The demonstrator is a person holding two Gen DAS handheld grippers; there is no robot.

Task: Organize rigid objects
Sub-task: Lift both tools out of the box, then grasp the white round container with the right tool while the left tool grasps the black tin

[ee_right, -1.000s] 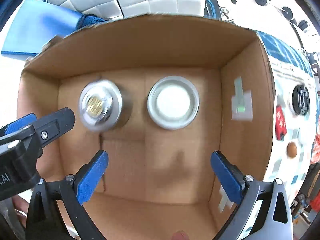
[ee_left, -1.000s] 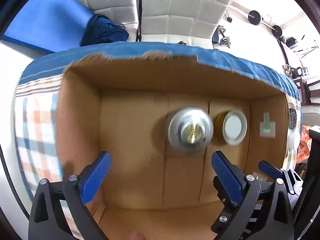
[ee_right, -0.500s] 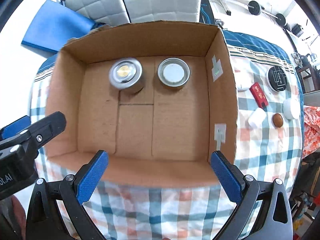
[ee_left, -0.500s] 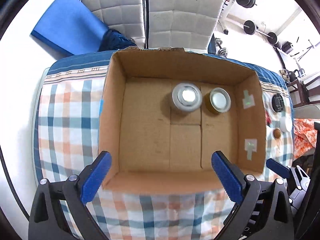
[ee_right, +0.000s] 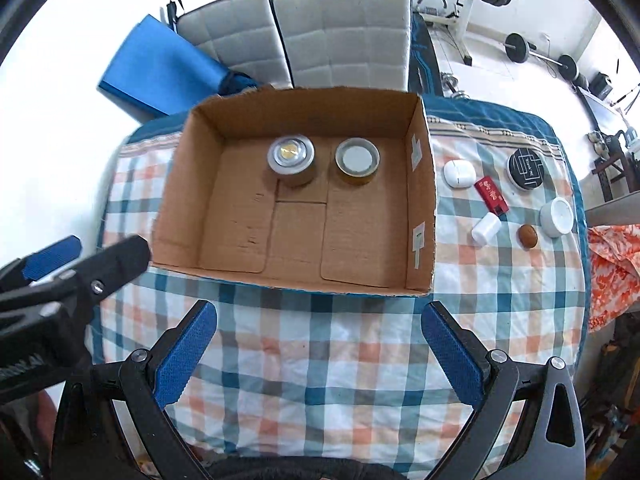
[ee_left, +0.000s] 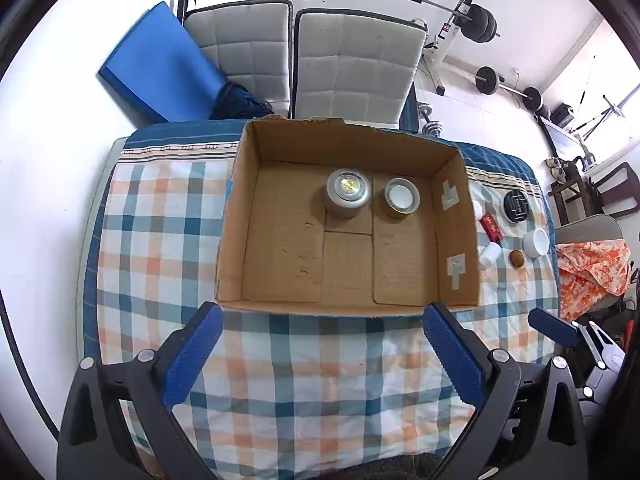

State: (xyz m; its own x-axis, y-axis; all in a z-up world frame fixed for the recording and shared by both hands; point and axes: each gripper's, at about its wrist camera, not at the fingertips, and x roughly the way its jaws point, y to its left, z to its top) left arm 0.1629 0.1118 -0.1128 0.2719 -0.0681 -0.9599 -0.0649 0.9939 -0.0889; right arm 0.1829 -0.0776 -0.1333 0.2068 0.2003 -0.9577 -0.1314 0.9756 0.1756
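An open cardboard box (ee_left: 456,240) (ee_right: 422,216) sits on a checked cloth. Inside at its far side stand a silver tin with a gold centre (ee_left: 347,192) (ee_right: 291,156) and a jar with a white lid (ee_left: 401,200) (ee_right: 357,160). To the right of the box lie a white case (ee_right: 458,173), a red box (ee_right: 491,195), a black round tin (ee_right: 525,169), a white bottle (ee_right: 485,229), a brown ball (ee_right: 528,236) and a white jar (ee_right: 557,217). My left gripper (ee_left: 320,354) and right gripper (ee_right: 318,350) are open and empty, above the cloth in front of the box.
Two grey padded chairs (ee_left: 352,64) and a blue mat (ee_left: 160,68) stand behind the table. Weights and a barbell rack (ee_left: 460,20) are at the back right. An orange cloth (ee_left: 592,264) lies at the right. The left gripper shows at the left of the right wrist view (ee_right: 60,272).
Both grippers have pulled back and up out of the box, from close over the two tins to above the cloth in front of it. Both stayed open.
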